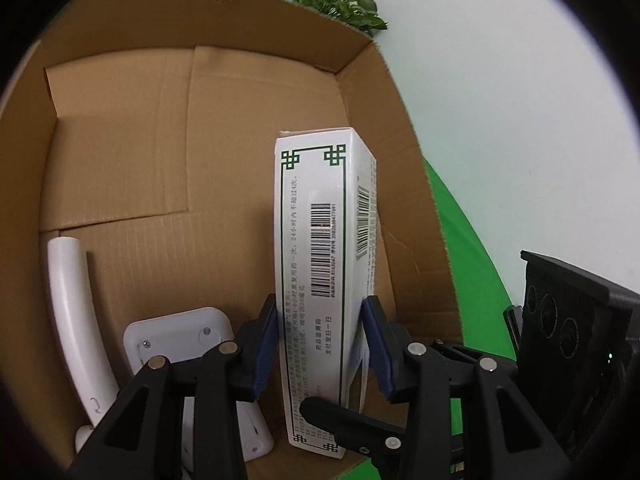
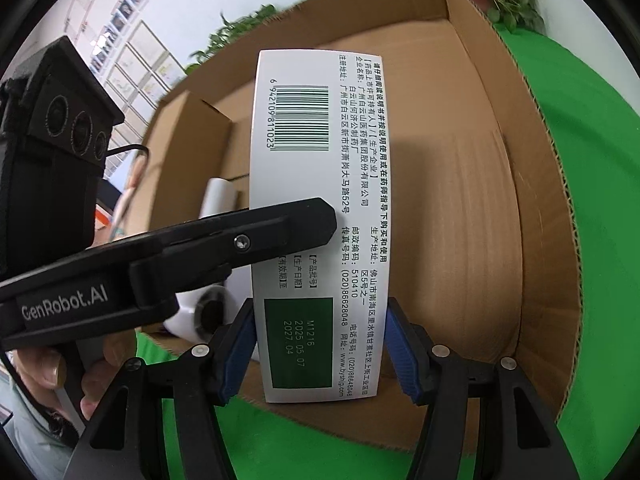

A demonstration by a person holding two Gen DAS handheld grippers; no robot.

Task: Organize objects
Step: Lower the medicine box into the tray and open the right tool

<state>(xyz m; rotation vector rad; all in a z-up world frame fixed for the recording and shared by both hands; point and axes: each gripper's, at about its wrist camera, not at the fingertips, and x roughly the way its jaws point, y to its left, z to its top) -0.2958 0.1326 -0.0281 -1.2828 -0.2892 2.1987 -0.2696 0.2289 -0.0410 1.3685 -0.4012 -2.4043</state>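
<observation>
Both hand-held grippers, left (image 1: 320, 344) and right (image 2: 320, 348), are clamping one white medicine box (image 1: 320, 220), seemingly inside the cardboard box (image 1: 120, 160); white tube (image 1: 68, 300) at 9 o'clock.

Left wrist view: white carton with green border and barcodes (image 1: 316, 280) has its near end hidden behind the black finger of the right gripper (image 1: 340, 420). White curved plastic handle piece (image 1: 74, 320) and white rounded plastic device with screws (image 1: 180, 336) are partly covered by the left gripper (image 1: 320, 348) frame; what they are, can't tell. Small print on the carton is blurred. Right wrist view: white cylindrical object with a dark round end (image 2: 212, 308) is mostly hidden behind the black gripper body.
</observation>
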